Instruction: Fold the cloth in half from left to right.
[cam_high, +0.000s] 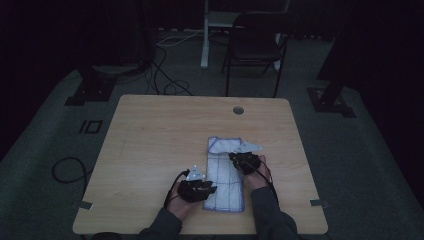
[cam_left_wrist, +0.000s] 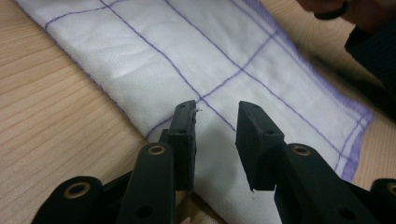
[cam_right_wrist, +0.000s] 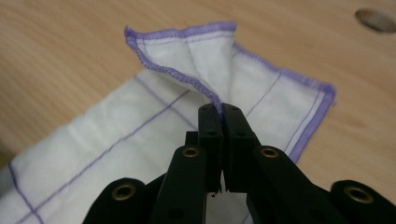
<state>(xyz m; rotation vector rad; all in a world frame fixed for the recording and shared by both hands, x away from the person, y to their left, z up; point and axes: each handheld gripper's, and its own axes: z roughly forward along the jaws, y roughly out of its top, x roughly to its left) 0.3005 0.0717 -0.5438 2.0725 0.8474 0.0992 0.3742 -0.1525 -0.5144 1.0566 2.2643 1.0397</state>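
A white cloth (cam_high: 225, 170) with purple grid lines and a purple hem lies folded into a long strip on the wooden table (cam_high: 160, 130). My left gripper (cam_high: 210, 189) is at the strip's near left edge. In the left gripper view its jaws stand open just above the cloth (cam_left_wrist: 187, 51), with nothing pinched in the left gripper (cam_left_wrist: 215, 122). My right gripper (cam_high: 234, 157) is at the strip's right side, near the far end. It is shut on a hemmed edge of the cloth (cam_right_wrist: 140, 135), and that edge rises in a fold from the right gripper (cam_right_wrist: 222, 114).
A round cable hole (cam_high: 238, 110) sits in the table beyond the cloth. A dark chair (cam_high: 257, 40) and loose cables (cam_high: 165, 75) are on the floor behind the table. Bare wood lies to the left of the cloth.
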